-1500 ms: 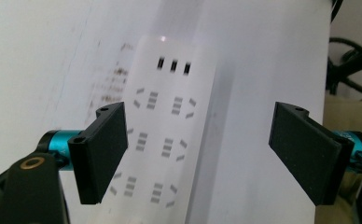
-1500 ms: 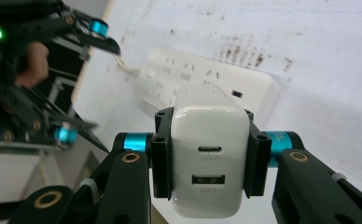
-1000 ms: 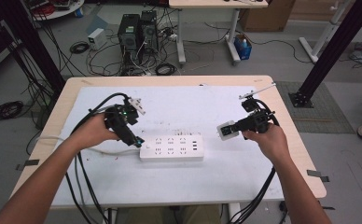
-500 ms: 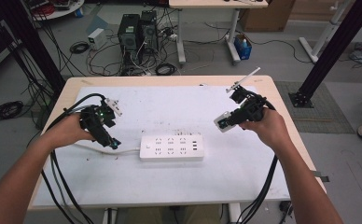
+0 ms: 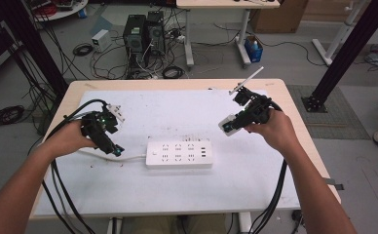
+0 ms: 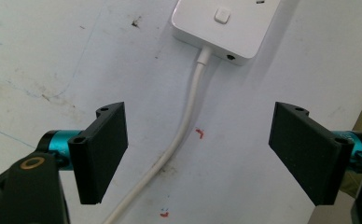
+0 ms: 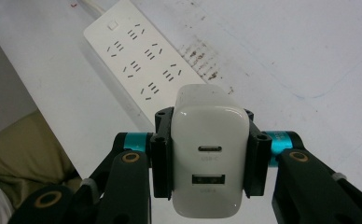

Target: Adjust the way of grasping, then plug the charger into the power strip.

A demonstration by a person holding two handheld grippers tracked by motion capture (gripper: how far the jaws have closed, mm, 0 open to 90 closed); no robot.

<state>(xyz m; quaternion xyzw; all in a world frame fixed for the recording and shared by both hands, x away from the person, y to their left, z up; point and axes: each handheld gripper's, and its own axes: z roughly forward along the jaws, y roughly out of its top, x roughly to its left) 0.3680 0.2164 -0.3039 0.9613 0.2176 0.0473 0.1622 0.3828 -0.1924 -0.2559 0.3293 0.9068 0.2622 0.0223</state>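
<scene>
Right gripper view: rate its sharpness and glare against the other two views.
Right gripper view: the white charger in the right claw is sharp, with soft glare on its top edge. Left gripper view: crisp pads, evenly lit cable. High view: softer, so the power strip sockets blur.

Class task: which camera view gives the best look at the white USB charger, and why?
The right gripper view: the USB charger sits close up, clamped in the right gripper, both ports readable. In the high view it is a small white block; the left gripper view shows the power strip instead.
</scene>
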